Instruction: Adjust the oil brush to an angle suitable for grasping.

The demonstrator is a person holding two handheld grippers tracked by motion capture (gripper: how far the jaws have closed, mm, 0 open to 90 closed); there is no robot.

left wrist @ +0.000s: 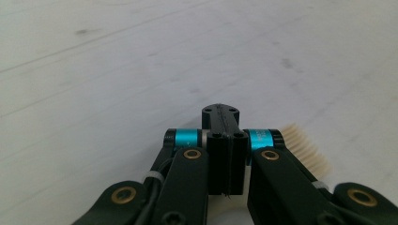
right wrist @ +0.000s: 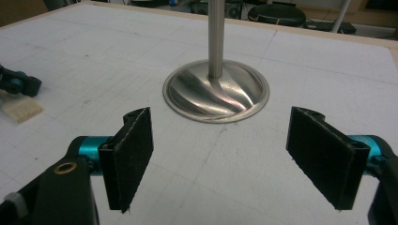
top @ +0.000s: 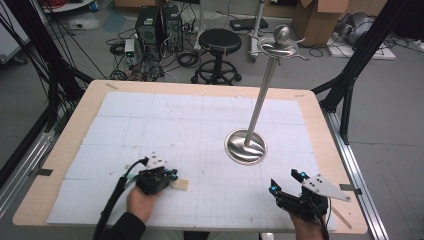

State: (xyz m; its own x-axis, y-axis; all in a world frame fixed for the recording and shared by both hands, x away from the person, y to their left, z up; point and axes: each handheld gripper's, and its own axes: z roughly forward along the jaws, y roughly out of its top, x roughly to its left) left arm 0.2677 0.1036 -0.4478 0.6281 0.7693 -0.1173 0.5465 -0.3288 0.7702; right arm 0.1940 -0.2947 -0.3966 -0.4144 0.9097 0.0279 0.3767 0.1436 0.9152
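a cream comb-like piece [top: 180,184] is seen just right of the closed, empty left gripper [top: 167,176]; the right gripper [top: 286,182] is held open.

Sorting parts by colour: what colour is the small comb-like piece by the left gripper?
Cream comb-like piece, clearest in the left gripper view.

Comb [left wrist: 307,150] half hidden behind left claw [left wrist: 224,140].

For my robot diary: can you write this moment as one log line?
left gripper: shut, beside comb | right gripper: open, empty | stand: upright on table
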